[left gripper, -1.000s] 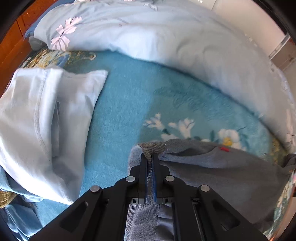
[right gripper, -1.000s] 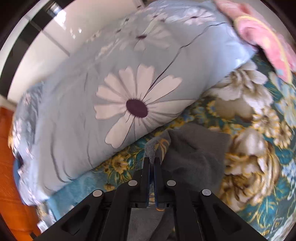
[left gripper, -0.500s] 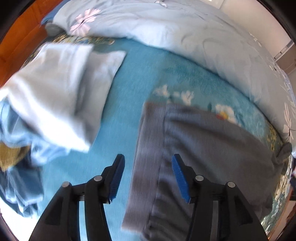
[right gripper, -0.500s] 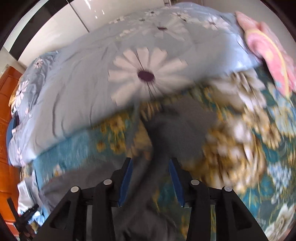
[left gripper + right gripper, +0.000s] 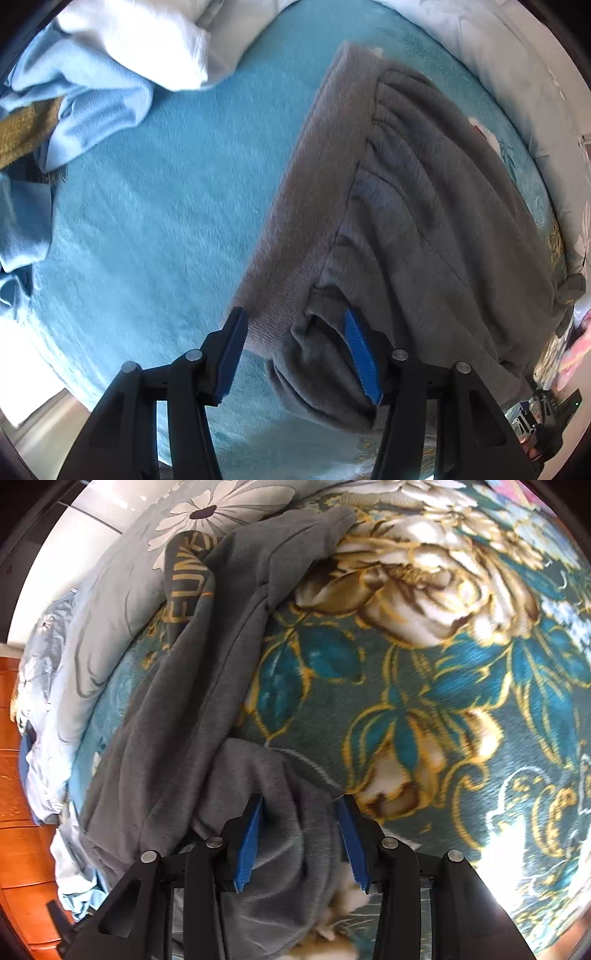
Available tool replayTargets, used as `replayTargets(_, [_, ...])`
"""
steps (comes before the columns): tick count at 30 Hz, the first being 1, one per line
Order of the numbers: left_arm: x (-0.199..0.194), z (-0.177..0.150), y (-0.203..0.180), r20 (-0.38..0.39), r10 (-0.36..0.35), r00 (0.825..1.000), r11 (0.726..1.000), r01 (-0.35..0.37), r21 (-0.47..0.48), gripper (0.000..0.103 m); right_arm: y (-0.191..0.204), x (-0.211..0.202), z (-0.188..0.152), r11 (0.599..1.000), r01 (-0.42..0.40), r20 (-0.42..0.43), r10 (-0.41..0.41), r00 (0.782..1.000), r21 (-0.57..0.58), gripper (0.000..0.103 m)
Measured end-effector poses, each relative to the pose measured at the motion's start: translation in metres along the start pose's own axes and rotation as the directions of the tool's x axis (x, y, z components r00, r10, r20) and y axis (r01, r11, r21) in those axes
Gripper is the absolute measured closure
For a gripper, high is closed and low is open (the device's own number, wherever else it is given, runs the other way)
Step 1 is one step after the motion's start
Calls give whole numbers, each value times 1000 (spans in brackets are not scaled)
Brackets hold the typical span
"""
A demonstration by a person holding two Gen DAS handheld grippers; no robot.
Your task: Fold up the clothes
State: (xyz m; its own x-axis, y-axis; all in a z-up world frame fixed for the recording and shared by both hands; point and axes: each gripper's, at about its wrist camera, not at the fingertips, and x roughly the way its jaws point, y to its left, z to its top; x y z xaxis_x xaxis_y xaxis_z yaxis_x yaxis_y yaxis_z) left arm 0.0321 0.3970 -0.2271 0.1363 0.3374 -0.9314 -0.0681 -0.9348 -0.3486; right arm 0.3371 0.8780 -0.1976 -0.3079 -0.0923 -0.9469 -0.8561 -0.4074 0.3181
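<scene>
A grey sweatshirt (image 5: 424, 206) lies spread on the teal blanket (image 5: 159, 229). My left gripper (image 5: 295, 350) hangs over its near corner, open, and the ribbed hem (image 5: 295, 236) runs in between the blue pads (image 5: 232, 350) without being pressed. In the right wrist view the same grey sweatshirt (image 5: 177, 709) is bunched, with gold lettering (image 5: 188, 583) at its far end. My right gripper (image 5: 301, 840) is low over a thick fold of it. Its jaws are closing, the fold fills the gap between them, and no firm pinch shows.
A heap of white and pale blue clothes (image 5: 110, 66) lies at the far left. The pale flowered duvet (image 5: 107, 620) runs along the back of the bed. Gold-flowered blanket (image 5: 443, 701) spreads to the right. Orange wooden furniture (image 5: 14, 812) stands at the left edge.
Both grippers were shut on the grey sweatshirt's far edge; they have let it go, opened, and drawn back and down over its near side. The sweatshirt now lies on the bed.
</scene>
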Motion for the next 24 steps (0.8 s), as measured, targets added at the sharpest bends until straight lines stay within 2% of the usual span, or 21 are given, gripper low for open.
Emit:
replayTargets(2, [1,-3,1,-17,-10,1000,1000,10,-15,47,2,-1,-1,1000,3,3,-3,1000,-5,78])
replayTargets(3, [1,-4,1,-24,-14,1000,1000,14,-18,47,3,-3,-1,1000,0,5,0,1000,-6,89])
replayTargets(8, [-4,-12,-5,-36,1,999,999,1,46,47,-4,-26,-9,1000,-9,45,8,999,18,93])
replayTargets(12, [-6,-18,-7,-53,-8,999,996,13,87,47,-17,-71,-36,995,-17,156,0,988,103,93])
replayTargets(16, [-5,-25,-7,-70,-15,997,992,23,120,47,-55,-111,-81,973,3,218,-55,974,230,93])
replayTargets(20, [0,-32,-2,-94,-8,996,989,22,143,47,-90,-116,-130,935,18,190,-91,978,354,93])
replayTargets(24, [6,-41,6,-126,0,992,988,19,153,47,-109,-84,-164,912,44,107,-95,990,409,92])
